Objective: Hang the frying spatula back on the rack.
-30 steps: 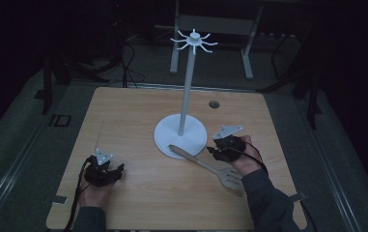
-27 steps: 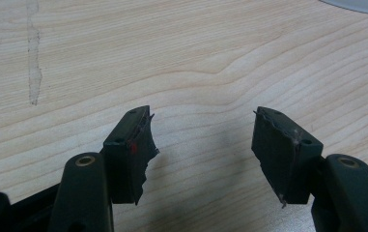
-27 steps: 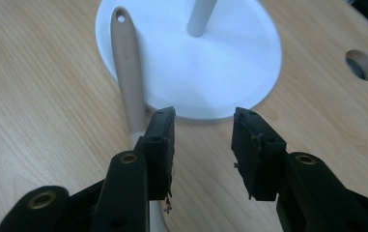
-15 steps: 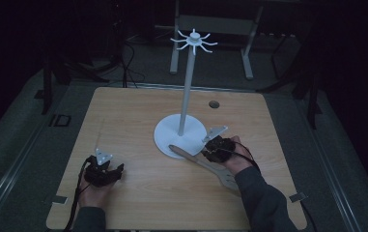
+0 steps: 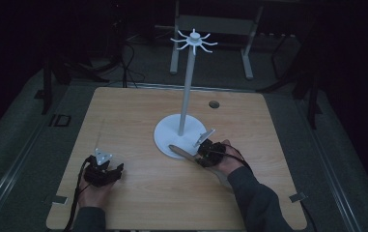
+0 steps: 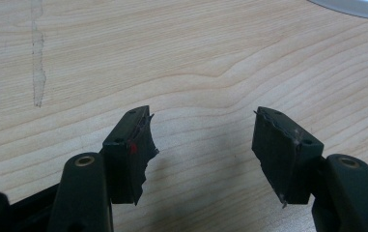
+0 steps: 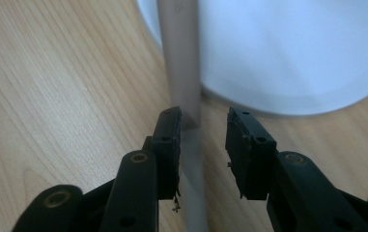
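Note:
A wooden spatula (image 5: 180, 152) lies on the table with its handle tip against the round base of a white hook stand (image 5: 185, 99). My right gripper (image 5: 205, 155) is low over the handle, and the hand hides the spatula's head. In the right gripper view the handle (image 7: 181, 72) runs between the jaws of the right gripper (image 7: 203, 118), close to the left pad and with a gap to the right one. These jaws have just been opening and stand open. My left gripper (image 5: 113, 173) rests at the front left, open over bare wood (image 6: 203, 125).
The stand's white base (image 7: 292, 58) lies just beyond the right jaws. Its top carries several hooks (image 5: 193, 41) high above the table. A small round hole (image 5: 214, 104) sits near the table's far edge (image 5: 181, 89). Dark floor and cables surround the table.
My right gripper has come down and moved left along the spatula toward the stand's base. The hand now covers the spatula's head. The left gripper has stayed put.

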A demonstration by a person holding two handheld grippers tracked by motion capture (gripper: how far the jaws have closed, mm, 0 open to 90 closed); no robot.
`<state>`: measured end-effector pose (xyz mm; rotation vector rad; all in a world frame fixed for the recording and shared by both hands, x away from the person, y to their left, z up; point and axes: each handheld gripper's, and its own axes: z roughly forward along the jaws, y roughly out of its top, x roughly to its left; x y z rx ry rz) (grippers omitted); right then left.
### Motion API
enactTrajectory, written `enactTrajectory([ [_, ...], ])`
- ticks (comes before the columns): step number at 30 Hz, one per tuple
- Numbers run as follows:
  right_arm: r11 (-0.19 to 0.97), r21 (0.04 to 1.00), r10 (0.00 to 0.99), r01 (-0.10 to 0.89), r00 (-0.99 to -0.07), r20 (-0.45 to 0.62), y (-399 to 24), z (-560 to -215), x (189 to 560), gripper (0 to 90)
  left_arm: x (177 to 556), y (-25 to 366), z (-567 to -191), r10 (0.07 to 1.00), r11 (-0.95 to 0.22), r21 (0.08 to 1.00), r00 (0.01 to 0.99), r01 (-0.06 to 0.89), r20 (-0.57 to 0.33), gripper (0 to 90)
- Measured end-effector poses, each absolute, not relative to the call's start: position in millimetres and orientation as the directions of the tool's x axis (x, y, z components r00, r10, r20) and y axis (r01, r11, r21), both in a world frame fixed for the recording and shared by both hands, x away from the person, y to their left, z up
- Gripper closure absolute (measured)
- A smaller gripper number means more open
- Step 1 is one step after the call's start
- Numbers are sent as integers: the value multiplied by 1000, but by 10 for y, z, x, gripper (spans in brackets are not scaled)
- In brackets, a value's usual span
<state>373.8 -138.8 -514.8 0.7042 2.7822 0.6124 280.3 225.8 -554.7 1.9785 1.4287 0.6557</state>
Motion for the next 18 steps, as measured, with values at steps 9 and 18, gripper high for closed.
enactTrajectory([
  [9,808,398,493,434,-869,-54,-1275,-5337,3797,732,2797,2266,-5536,956,-230,724,291,650,42,391],
  [18,753,411,582,513,-812,-52,-1392,-5327,3898,750,2798,2267,-5538,955,-233,722,293,652,43,390],
])
